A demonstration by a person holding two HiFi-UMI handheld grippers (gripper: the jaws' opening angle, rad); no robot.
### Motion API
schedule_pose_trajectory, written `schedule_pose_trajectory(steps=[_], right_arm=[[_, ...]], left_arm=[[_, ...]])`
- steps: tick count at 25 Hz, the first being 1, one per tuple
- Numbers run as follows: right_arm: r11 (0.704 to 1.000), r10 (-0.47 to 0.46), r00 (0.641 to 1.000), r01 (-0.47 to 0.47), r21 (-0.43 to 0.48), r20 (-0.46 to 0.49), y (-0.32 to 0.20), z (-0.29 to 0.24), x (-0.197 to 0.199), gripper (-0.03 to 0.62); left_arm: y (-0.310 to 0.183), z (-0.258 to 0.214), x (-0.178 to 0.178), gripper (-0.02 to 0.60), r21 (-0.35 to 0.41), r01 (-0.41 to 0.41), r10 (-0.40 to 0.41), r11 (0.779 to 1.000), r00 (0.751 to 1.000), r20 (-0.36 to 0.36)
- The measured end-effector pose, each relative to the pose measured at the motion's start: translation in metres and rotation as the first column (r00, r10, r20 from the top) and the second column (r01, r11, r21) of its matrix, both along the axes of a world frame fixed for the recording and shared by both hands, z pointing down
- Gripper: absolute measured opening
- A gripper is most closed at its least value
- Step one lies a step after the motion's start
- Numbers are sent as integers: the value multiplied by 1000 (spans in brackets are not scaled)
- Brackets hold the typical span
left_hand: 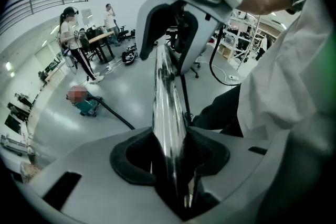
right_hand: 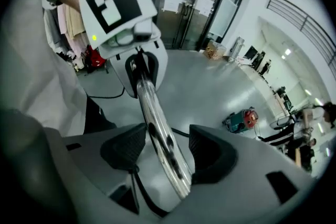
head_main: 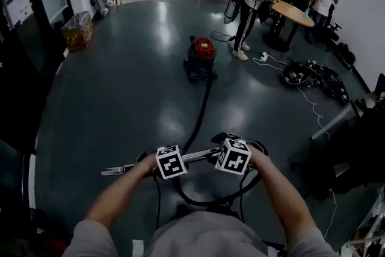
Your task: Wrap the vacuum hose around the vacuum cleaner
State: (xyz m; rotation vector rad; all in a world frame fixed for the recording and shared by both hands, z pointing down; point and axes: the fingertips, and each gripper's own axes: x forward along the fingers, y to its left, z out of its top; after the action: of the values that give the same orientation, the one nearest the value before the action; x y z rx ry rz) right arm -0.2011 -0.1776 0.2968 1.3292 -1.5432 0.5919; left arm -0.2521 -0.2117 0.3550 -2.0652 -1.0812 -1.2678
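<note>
The red and teal vacuum cleaner [head_main: 201,56] stands on the dark floor ahead of me. Its black hose [head_main: 201,111] runs back toward me and loops under my hands. I hold the chrome wand [head_main: 198,156] level between both grippers. My left gripper [left_hand: 170,157] is shut on the wand [left_hand: 168,113], both pads pressing it. In my right gripper [right_hand: 167,147] the wand [right_hand: 160,139] lies between the jaws with gaps on both sides, so that gripper is open. The vacuum cleaner [right_hand: 241,119] shows far off in the right gripper view.
A person [head_main: 249,3] stands just right of the vacuum cleaner, and others are by a round table [head_main: 292,12]. Cables and gear [head_main: 313,78] lie on the floor at right. A box [head_main: 77,30] sits at the left wall. A desk edge [head_main: 337,120] juts in at right.
</note>
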Motion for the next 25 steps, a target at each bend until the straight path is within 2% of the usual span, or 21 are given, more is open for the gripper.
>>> schedule_pose_trajectory(steps=[3, 5, 7, 11, 13, 17, 19, 23, 25], right_arm=[[983, 120, 988, -132, 129, 95, 9, -24, 8, 241], [943, 213, 955, -256, 214, 205, 17, -34, 10, 241], [889, 285, 913, -365, 275, 290, 24, -38, 15, 241], [812, 326, 851, -475, 339, 412, 29, -40, 10, 241], [783, 330, 814, -519, 344, 477, 33, -34, 4, 241], [750, 335, 736, -586, 306, 588, 42, -14, -8, 234], [722, 341, 692, -626, 294, 637, 43, -8, -10, 196], [601, 380, 577, -748, 282, 723, 47, 7, 13, 196], [566, 379, 522, -784, 255, 764, 45, 17, 21, 196]], left_arm=[[-12, 8, -1, 163, -20, 65, -65, 998, 998, 6], [-18, 14, -2, 163, -28, 108, -108, 994, 994, 5], [-22, 19, -3, 163, -28, 139, -139, 990, 990, 3], [-26, 20, -9, 163, -48, 191, -191, 980, 982, 10], [-21, 21, -11, 163, -61, 213, -212, 975, 977, 10], [-8, 27, -16, 163, -102, 281, -281, 954, 960, 14], [-7, 28, -17, 163, -118, 327, -327, 938, 945, 14], [-1, 32, -6, 163, -155, 387, -388, 909, 922, 26], [5, 34, 2, 163, -176, 415, -417, 893, 908, 28]])
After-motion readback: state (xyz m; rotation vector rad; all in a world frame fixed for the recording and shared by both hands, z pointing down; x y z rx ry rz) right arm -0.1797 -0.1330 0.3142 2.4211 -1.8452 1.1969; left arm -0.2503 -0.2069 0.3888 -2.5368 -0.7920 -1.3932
